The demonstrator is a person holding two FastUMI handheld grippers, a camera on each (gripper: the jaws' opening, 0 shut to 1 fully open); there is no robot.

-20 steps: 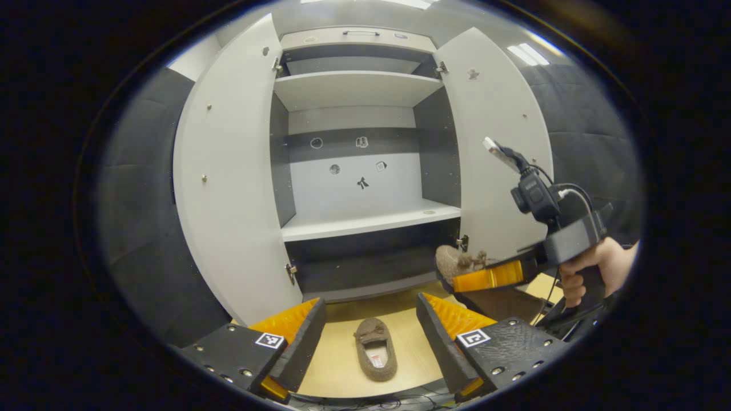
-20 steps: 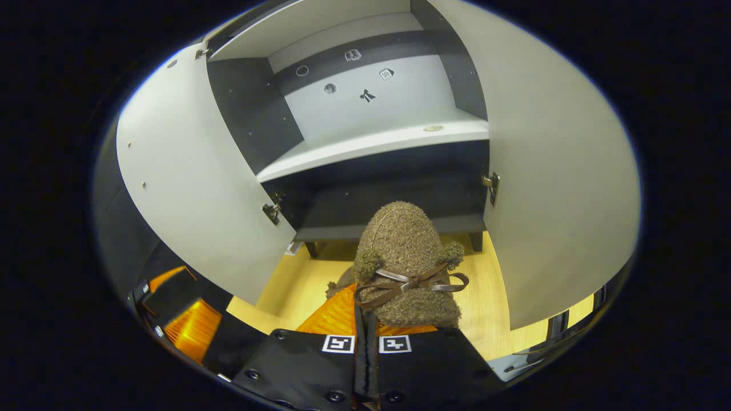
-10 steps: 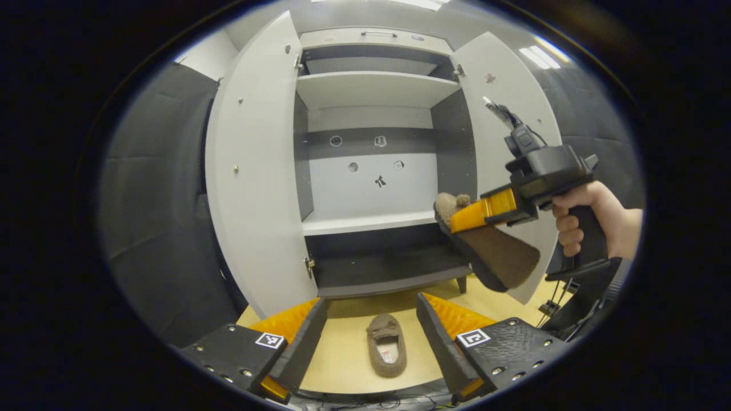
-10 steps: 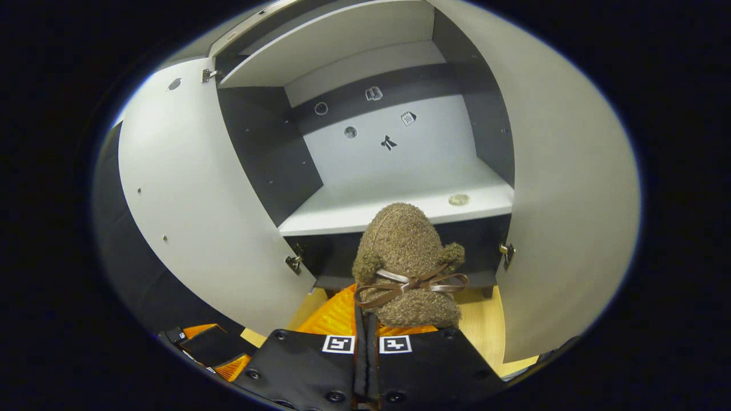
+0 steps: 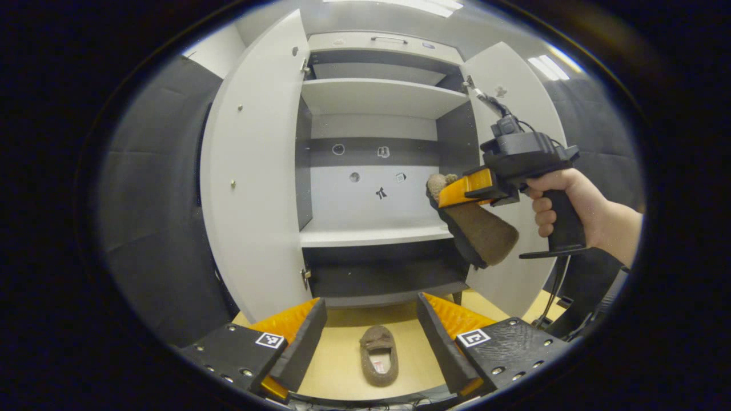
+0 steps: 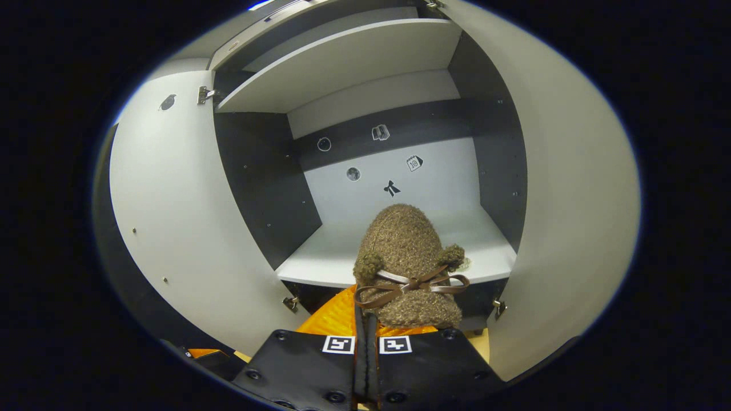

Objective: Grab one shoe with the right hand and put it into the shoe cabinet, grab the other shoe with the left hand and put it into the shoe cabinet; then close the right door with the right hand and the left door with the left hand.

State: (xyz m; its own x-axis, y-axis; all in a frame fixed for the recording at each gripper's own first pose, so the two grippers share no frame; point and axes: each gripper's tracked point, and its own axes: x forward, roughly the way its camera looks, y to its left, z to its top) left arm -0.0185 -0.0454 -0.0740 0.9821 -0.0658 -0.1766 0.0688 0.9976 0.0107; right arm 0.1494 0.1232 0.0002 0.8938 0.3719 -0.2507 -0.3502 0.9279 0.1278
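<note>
The shoe cabinet (image 5: 377, 171) stands with both doors open and its shelves bare. The right gripper (image 6: 365, 342), clamped on the brown slipper (image 6: 406, 262), has risen from floor level to the middle shelf (image 6: 342, 257). The left gripper (image 5: 371, 337) hangs with fingers spread above the second slipper (image 5: 378, 354) on the floor (image 5: 337, 365).

I am looking at a padded dark grey booth wall (image 5: 154, 188) running along the left, and more of it is showing at the far right (image 5: 594, 131). A pale wooden floor (image 5: 342, 359) is lying below. Long white ceiling light panels (image 5: 545, 59) are glowing overhead to the right, and another strip (image 5: 422, 5) is shining at the top.
</note>
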